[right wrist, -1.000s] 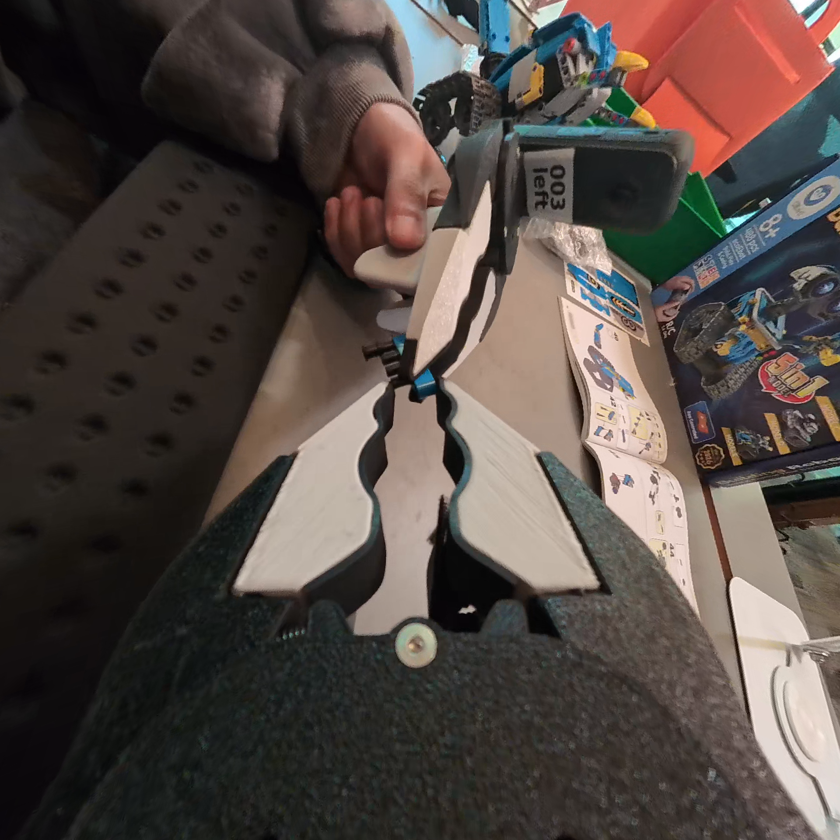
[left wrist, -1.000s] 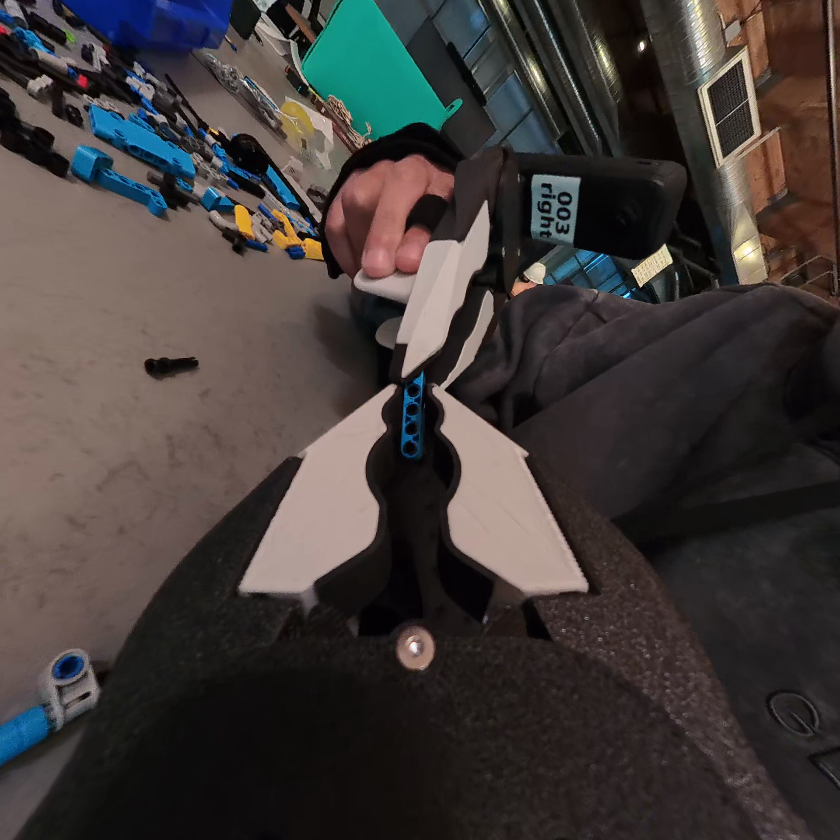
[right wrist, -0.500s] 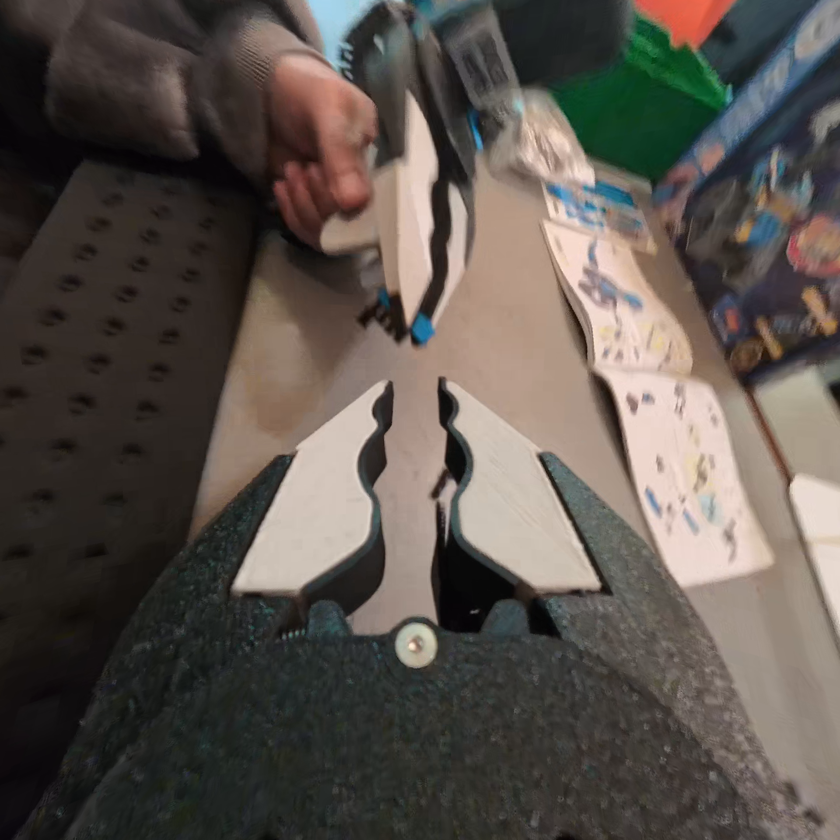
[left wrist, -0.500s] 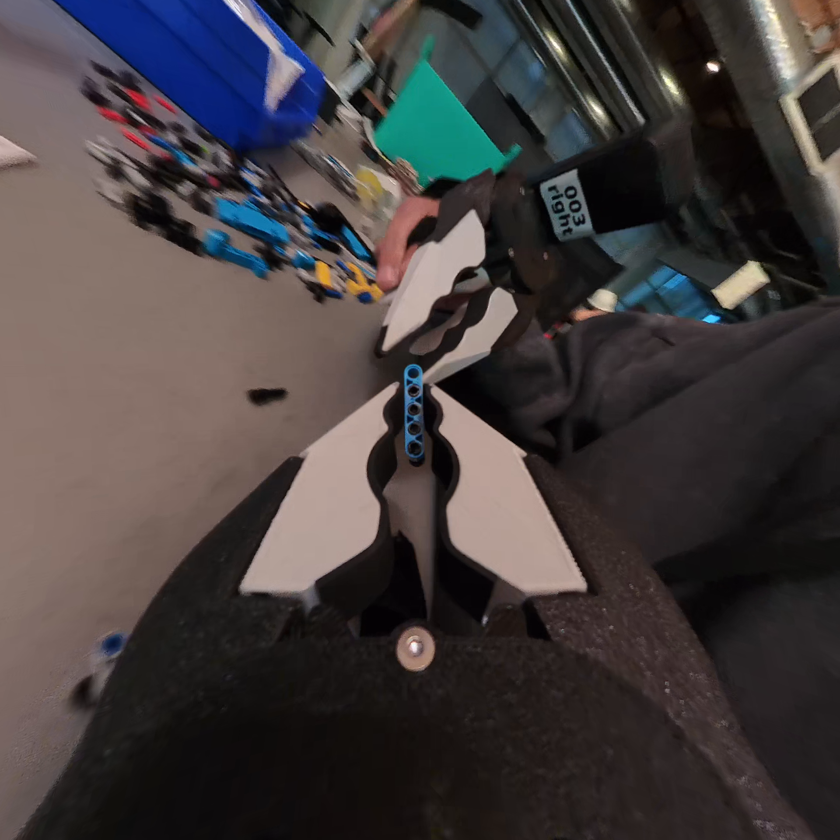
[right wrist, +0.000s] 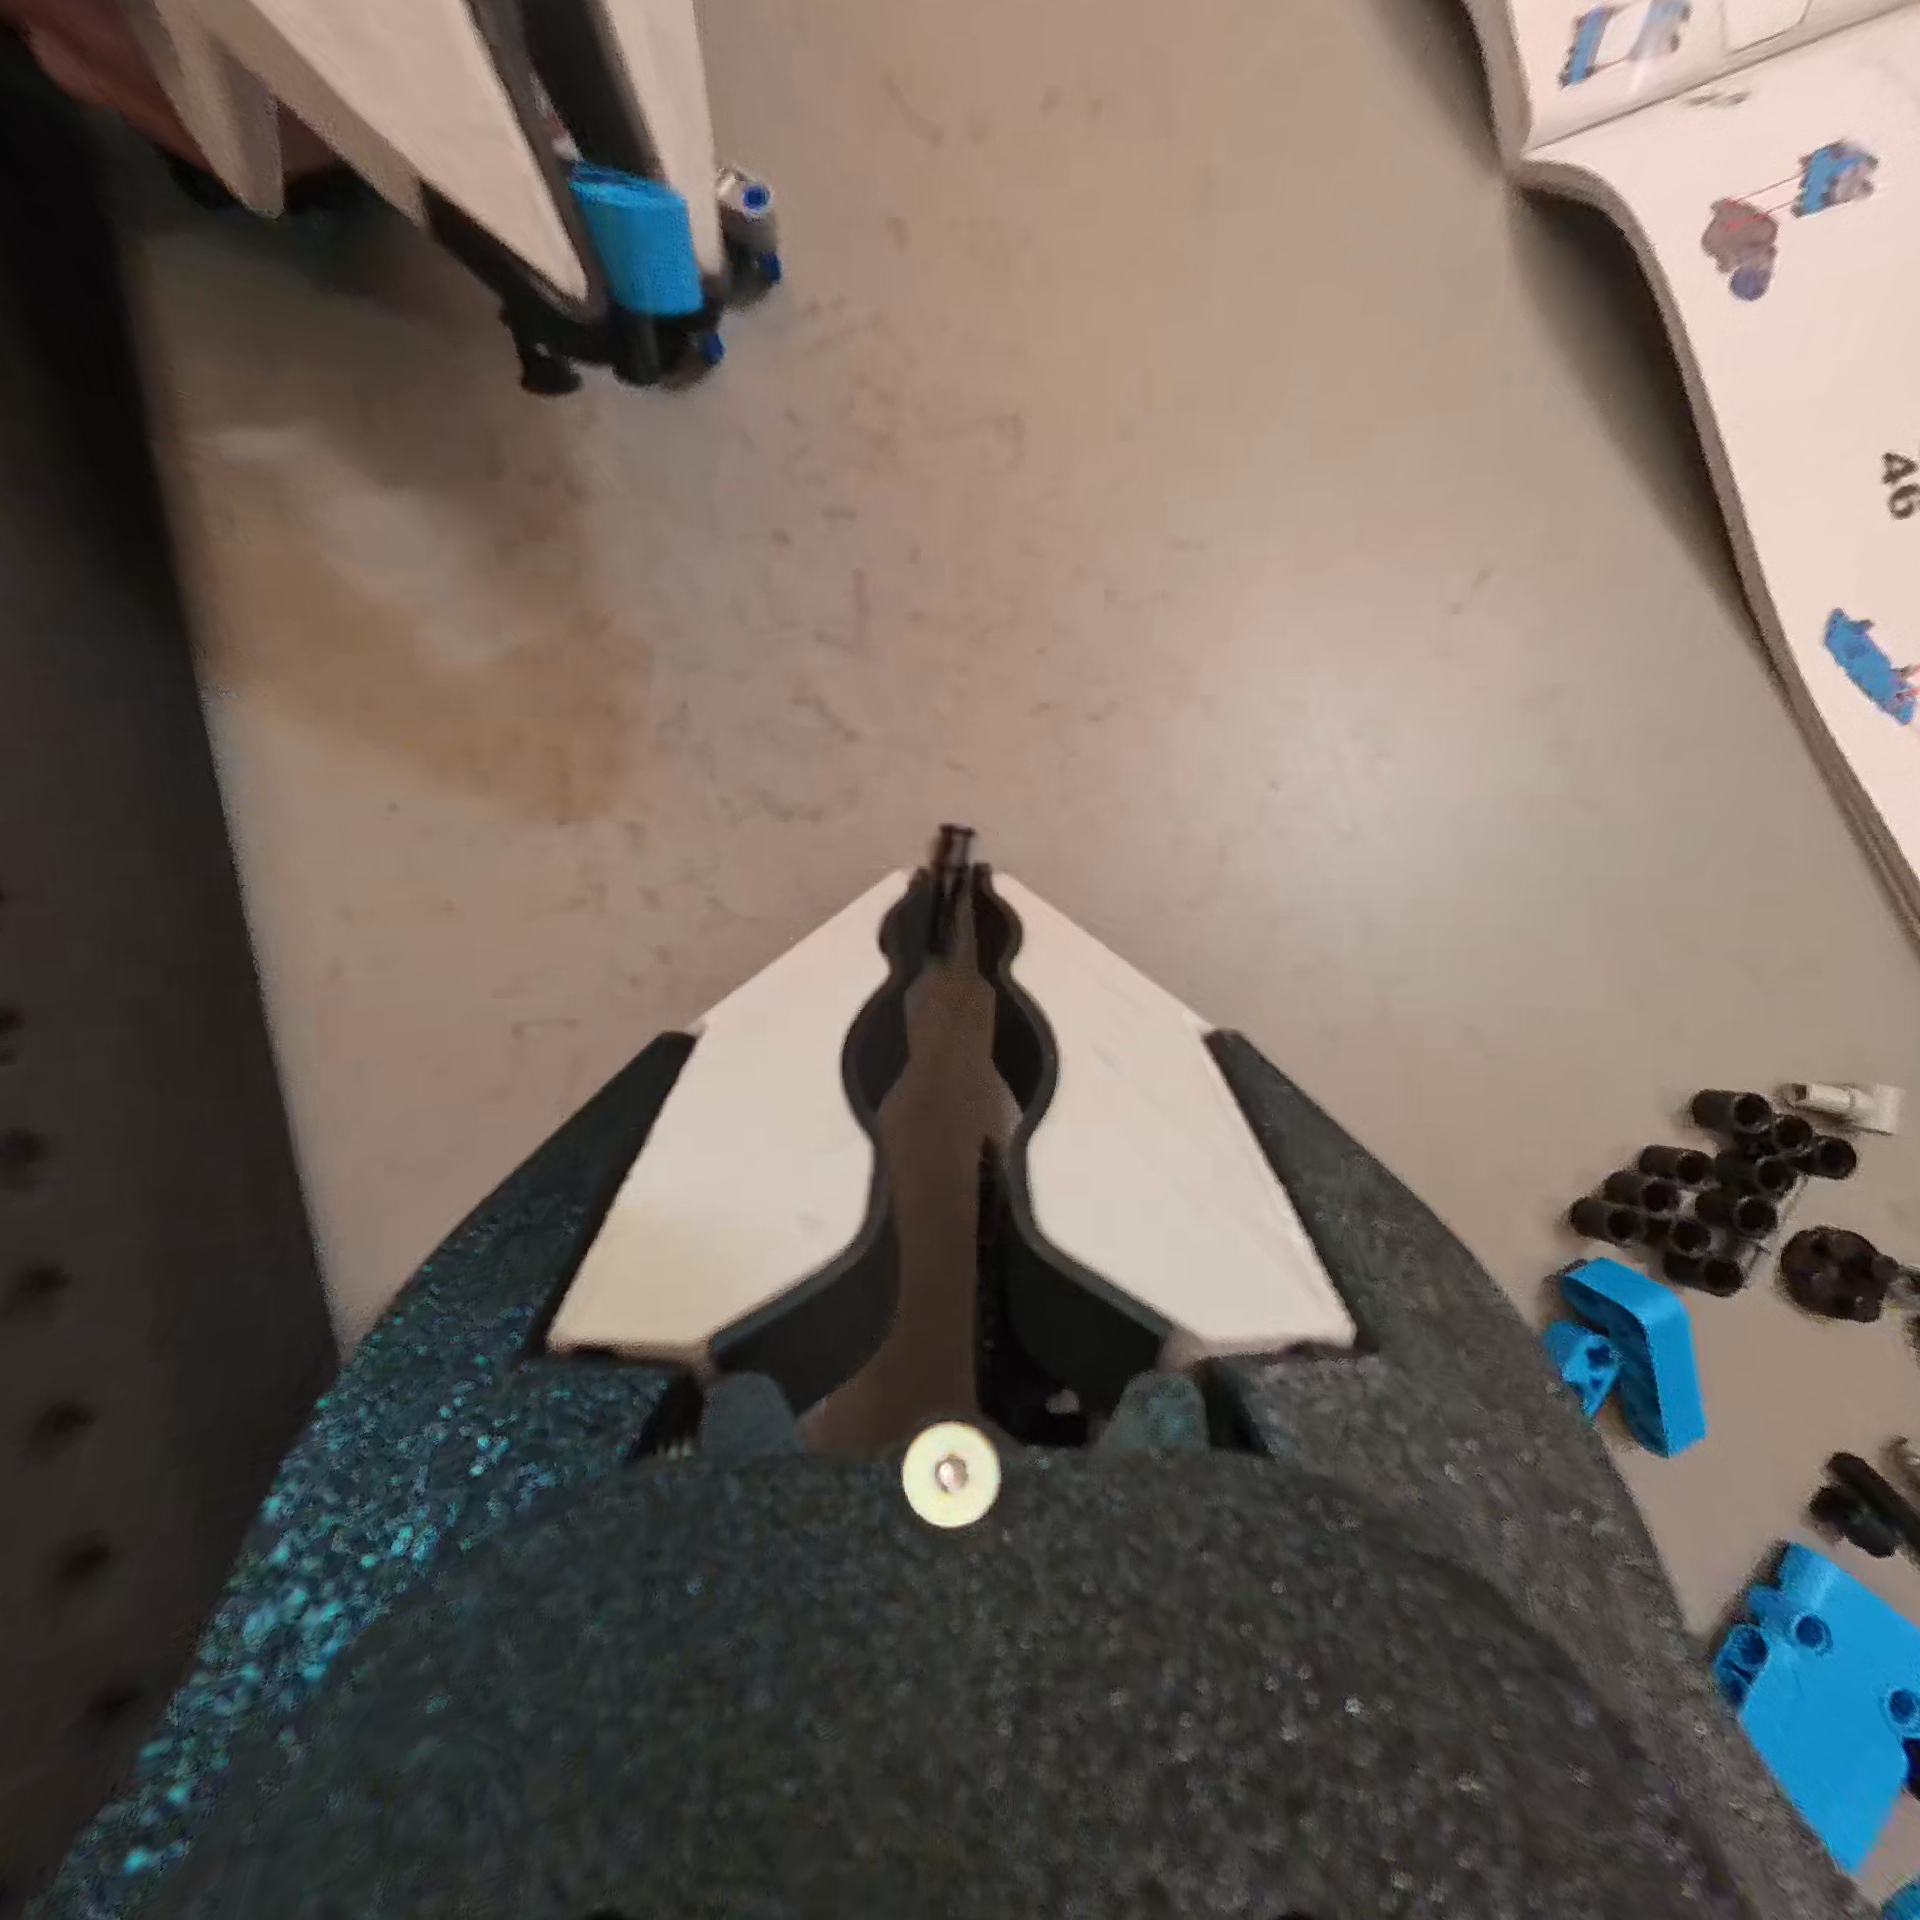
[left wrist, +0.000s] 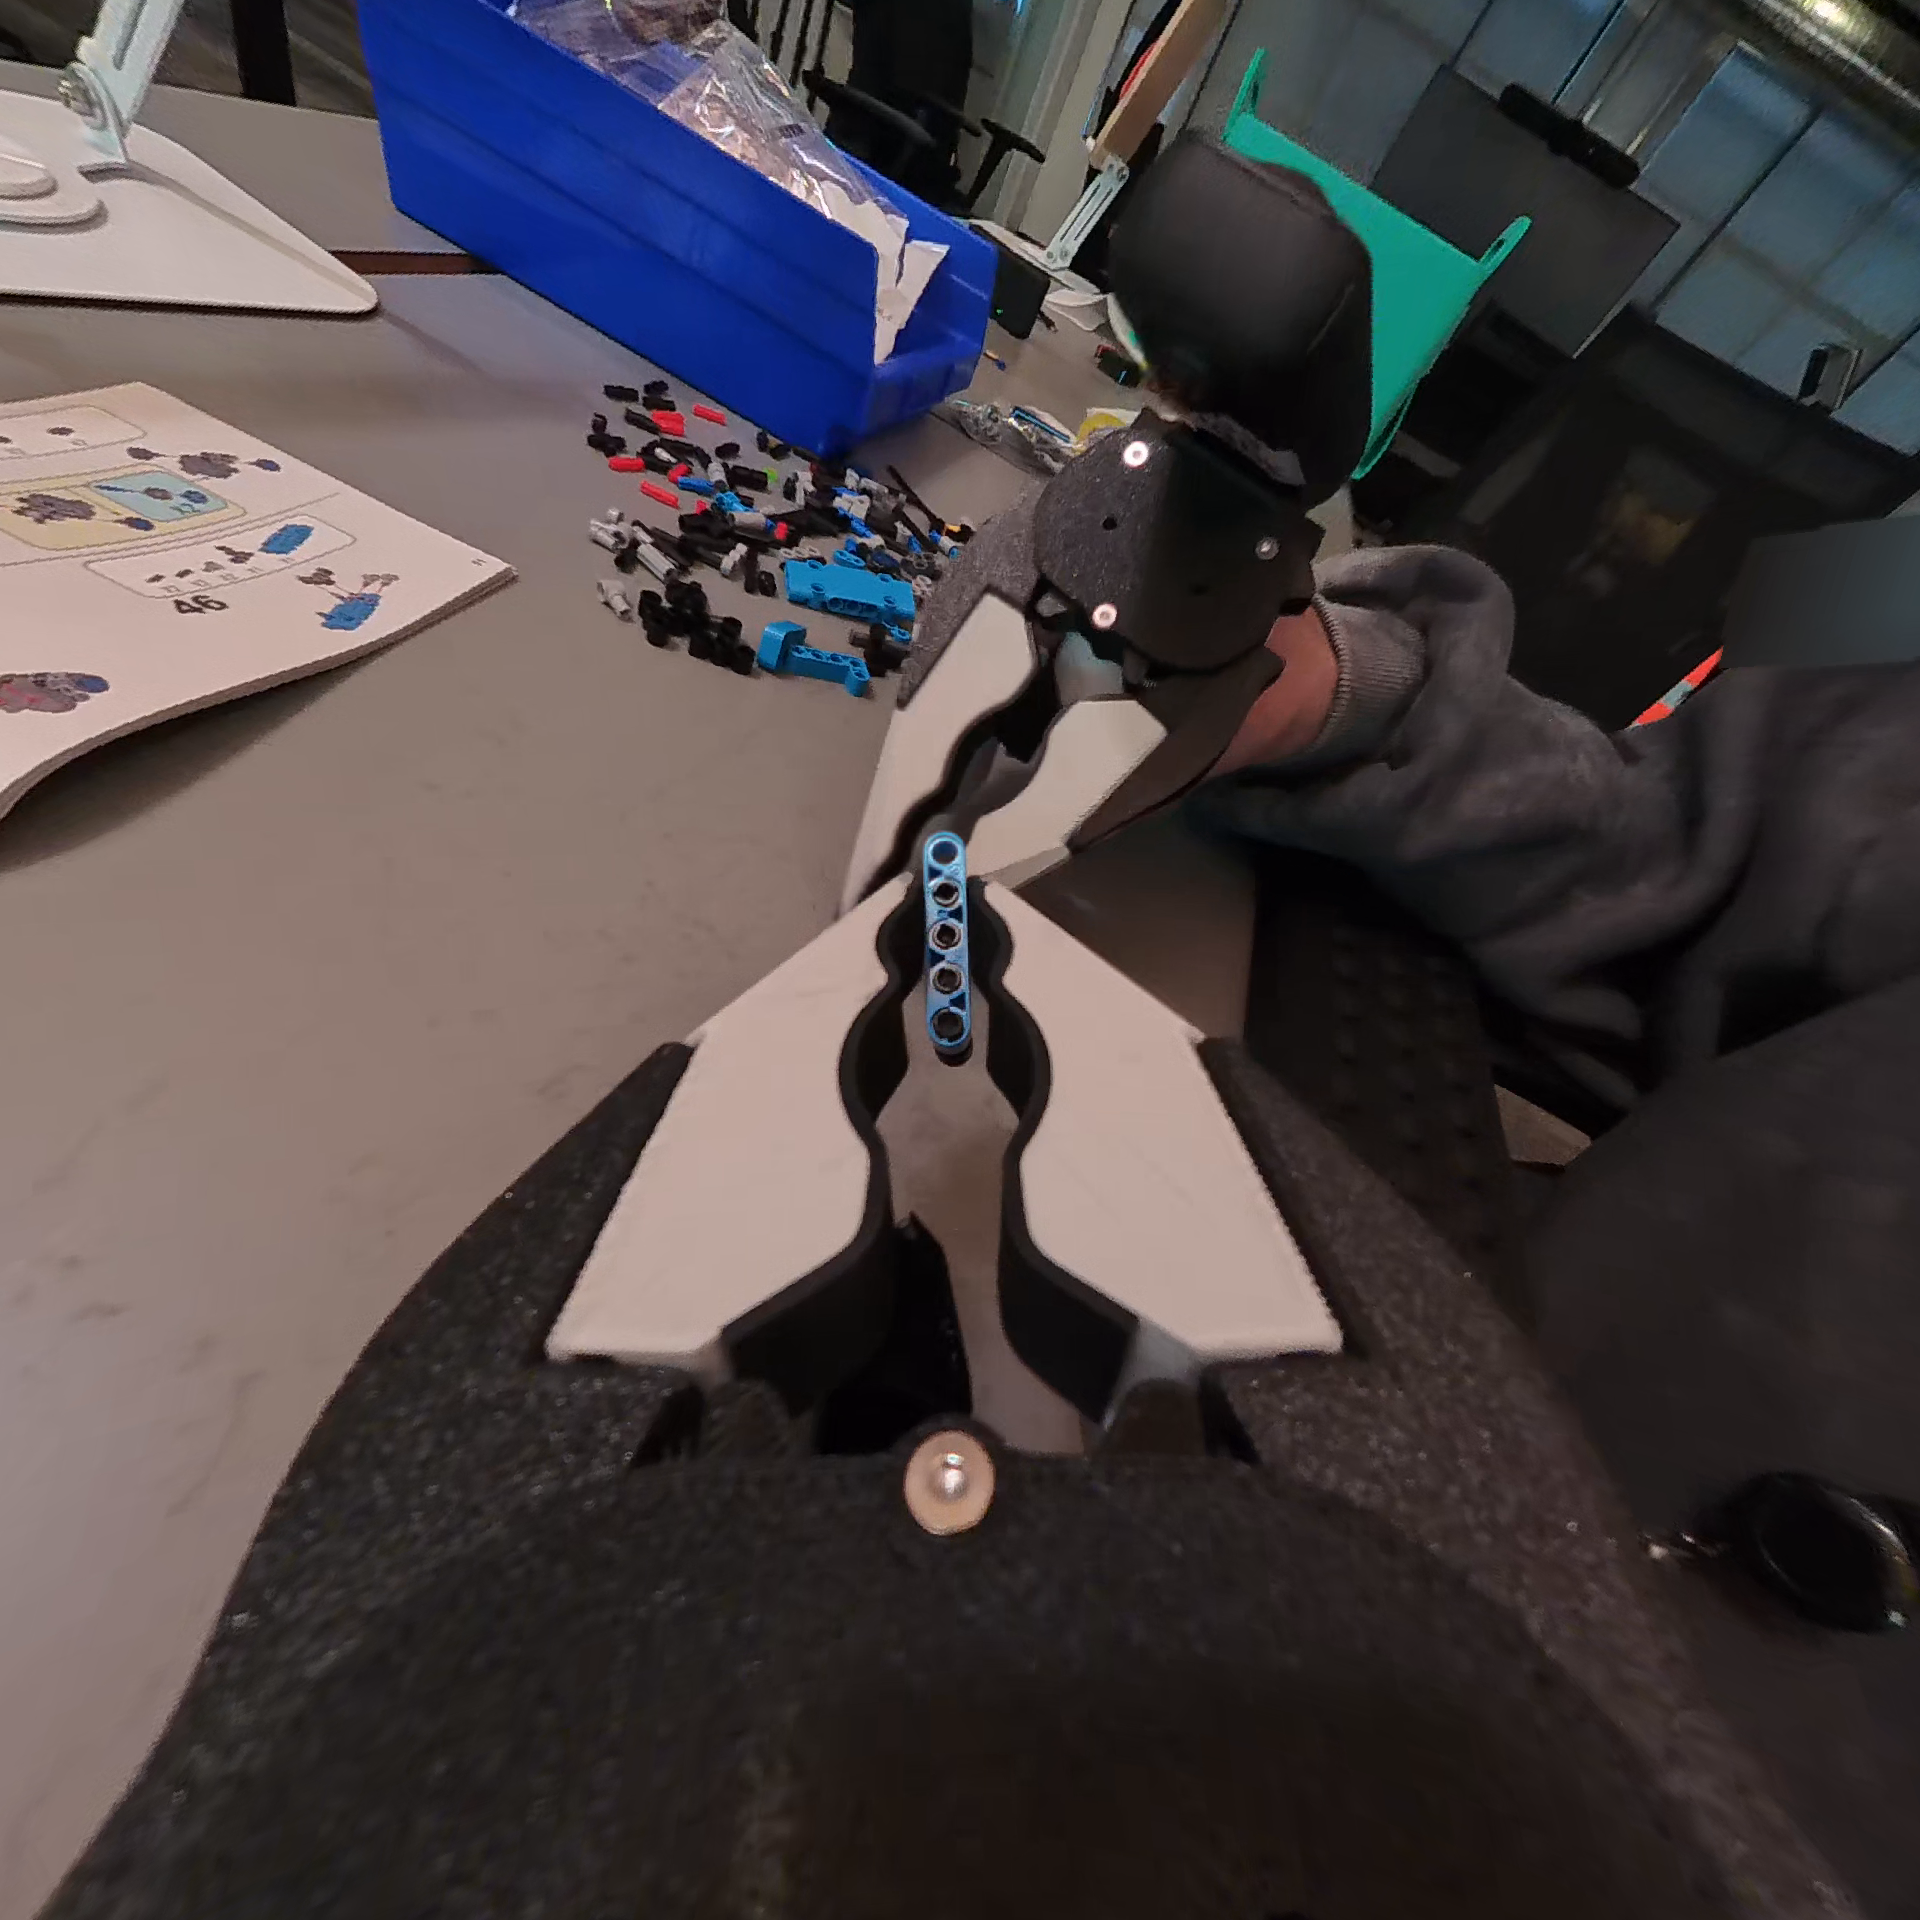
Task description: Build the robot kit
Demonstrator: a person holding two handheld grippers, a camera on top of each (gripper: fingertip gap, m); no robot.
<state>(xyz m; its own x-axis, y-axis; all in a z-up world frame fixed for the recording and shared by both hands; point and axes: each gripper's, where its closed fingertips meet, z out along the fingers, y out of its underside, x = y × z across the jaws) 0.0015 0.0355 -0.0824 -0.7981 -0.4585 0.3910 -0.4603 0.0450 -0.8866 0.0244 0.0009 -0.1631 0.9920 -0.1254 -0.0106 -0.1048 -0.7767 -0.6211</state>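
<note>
- A grey desk (left wrist: 436, 935) fills the scene, bare and open just ahead of both sets of jaws; its near edge runs beside a person's dark grey sleeve (left wrist: 1621, 831) to the right of the left jaws.
- An open instruction booklet (left wrist: 177, 582) lies well off to the left of the left jaws; the right wrist view shows its curled edge far to the right of the right jaws.
- A blue bin (left wrist: 665, 229) stands far beyond the left jaws, with a scatter of small black, blue and red building parts (left wrist: 758, 540) on the desk in front of it.
- A blue beam (left wrist: 945, 951), thin and straight with five round holes in a row, stands on end between the tips of the left gripper (left wrist: 943, 904), its top hole clear of the tips.
- The left jaws are pinched onto the beam's narrow sides.
- The right gripper (right wrist: 954, 883) has its jaws drawn nearly together on a small black pin (right wrist: 952, 847) that pokes out past the tips, above bare desk.
- Black connectors (right wrist: 1725, 1195) and blue bricks (right wrist: 1642, 1351) lie to the right of the right jaws, well apart from them.
- In the left wrist view the right gripper sits just beyond the beam, tips close to its top; whether they touch cannot be told.
</note>
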